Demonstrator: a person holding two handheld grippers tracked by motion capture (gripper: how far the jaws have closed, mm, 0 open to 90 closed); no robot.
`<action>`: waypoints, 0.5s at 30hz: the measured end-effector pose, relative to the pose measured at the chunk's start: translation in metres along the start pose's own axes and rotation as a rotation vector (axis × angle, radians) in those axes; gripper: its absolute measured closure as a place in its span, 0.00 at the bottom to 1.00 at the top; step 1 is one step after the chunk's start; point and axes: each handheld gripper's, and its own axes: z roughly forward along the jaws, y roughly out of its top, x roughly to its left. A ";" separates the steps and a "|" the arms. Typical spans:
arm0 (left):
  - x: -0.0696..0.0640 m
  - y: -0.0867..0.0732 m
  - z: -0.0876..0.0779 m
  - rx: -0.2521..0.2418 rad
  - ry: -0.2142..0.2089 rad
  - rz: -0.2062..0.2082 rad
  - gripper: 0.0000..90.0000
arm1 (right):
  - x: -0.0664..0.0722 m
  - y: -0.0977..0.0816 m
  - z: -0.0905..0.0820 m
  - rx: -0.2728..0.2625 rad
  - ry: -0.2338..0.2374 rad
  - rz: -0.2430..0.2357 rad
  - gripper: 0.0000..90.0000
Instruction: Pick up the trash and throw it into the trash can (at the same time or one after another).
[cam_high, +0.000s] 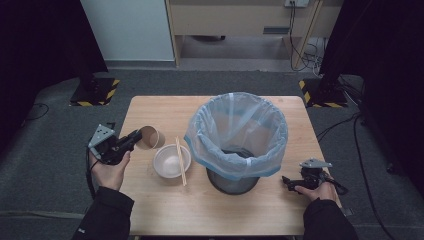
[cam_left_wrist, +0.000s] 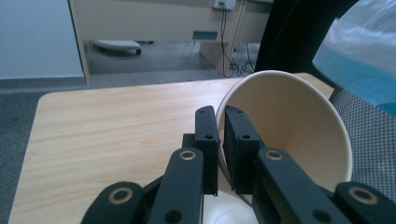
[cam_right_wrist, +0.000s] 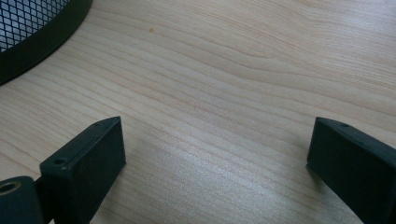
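A brown paper cup (cam_high: 150, 137) hangs tipped on its side above the table's left part, its mouth turned toward the bin. My left gripper (cam_high: 134, 139) is shut on its rim; in the left gripper view the rim of the cup (cam_left_wrist: 289, 126) sits pinched between the two black jaws of that gripper (cam_left_wrist: 221, 140). Just right of the cup, a white bowl (cam_high: 171, 161) rests on the table with a pair of wooden chopsticks (cam_high: 180, 161) laid across it. My right gripper (cam_high: 286, 182) lies low at the table's right front, open, with bare wood between its jaws (cam_right_wrist: 215, 154).
A black mesh waste bin (cam_high: 235, 135) lined with a pale blue plastic bag stands in the middle right of the wooden table (cam_high: 165, 205); its base (cam_right_wrist: 32, 32) lies close ahead of my right gripper. Dark stands flank the table's far corners.
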 end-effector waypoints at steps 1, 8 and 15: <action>0.000 0.001 -0.001 -0.008 -0.001 0.000 0.94 | 0.000 0.000 0.000 0.000 0.000 0.000 0.05; -0.006 0.012 -0.012 -0.067 -0.021 0.002 0.94 | 0.000 0.000 0.000 0.001 0.000 0.000 0.05; -0.013 0.025 -0.024 -0.130 -0.045 0.010 0.94 | 0.000 0.000 0.000 0.001 0.001 -0.001 0.05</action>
